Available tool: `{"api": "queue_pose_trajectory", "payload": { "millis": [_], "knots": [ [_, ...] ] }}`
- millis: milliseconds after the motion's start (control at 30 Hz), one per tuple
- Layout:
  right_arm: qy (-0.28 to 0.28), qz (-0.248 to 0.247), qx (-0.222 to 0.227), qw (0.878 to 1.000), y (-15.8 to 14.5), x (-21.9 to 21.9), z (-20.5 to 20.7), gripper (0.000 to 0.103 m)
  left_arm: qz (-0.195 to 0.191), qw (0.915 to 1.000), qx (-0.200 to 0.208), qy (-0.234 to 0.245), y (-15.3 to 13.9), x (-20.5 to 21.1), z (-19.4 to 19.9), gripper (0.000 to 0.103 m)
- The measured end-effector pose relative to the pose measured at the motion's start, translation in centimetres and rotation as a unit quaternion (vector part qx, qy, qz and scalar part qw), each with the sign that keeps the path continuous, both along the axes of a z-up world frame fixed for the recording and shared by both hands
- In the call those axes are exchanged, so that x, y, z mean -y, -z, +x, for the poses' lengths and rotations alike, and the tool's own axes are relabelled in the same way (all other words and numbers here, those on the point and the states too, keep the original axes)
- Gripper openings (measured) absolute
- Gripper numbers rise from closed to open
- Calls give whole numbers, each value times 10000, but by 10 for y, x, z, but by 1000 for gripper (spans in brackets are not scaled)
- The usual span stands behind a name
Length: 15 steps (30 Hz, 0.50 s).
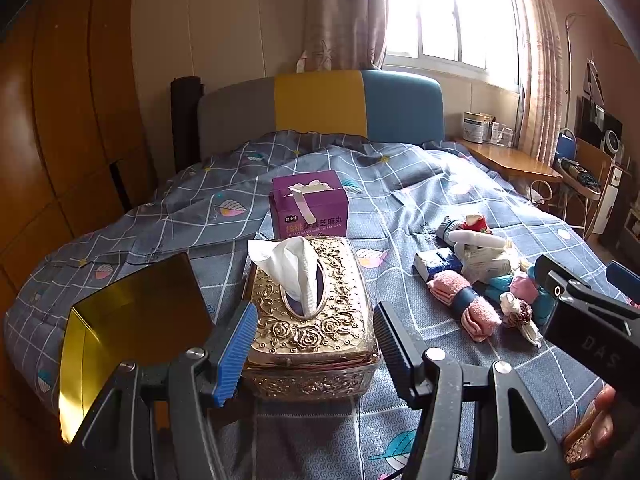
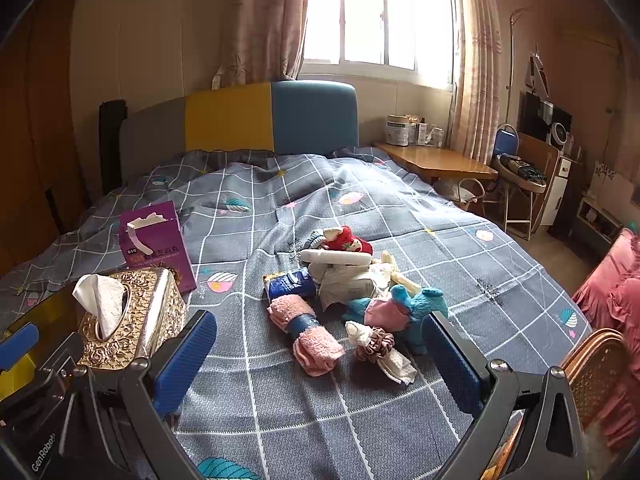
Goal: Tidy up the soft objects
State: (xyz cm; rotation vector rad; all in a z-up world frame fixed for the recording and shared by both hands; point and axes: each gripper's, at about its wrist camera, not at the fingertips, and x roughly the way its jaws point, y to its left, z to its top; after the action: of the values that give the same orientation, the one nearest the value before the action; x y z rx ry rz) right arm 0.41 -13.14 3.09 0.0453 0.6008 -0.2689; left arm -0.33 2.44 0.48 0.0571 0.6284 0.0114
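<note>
Your right hand-held gripper [image 2: 320, 364] stands wide open, empty; the rolled pink towel [image 2: 306, 334] lies just ahead between its fingers on the bed [image 2: 460, 240]. Soft, light: pinch its banded middle.

Your left hand-held gripper [image 1: 316, 352] gapes, holding nothing.

Pile of soft objects [image 2: 344, 300], seemingly socks and plush toys, heaped mid-bed.

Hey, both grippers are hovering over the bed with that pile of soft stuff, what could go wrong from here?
1. The pile is tangled: the rolled pink towel, scrunchie and blue plush toy touch, so the open right gripper may drag a neighbour along.
2. The open left gripper straddles the gold tissue box; closing may grab it instead, or snag the loose tissue.
</note>
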Motion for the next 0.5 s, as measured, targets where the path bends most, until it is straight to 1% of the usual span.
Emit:
{"api": "queue_pose_trajectory", "payload": {
  "millis": [500],
  "knots": [
    [21, -11, 11, 10000, 0, 1, -2, 103, 9, 10000, 5, 30, 2, 3, -3, 61]
  ]
}}
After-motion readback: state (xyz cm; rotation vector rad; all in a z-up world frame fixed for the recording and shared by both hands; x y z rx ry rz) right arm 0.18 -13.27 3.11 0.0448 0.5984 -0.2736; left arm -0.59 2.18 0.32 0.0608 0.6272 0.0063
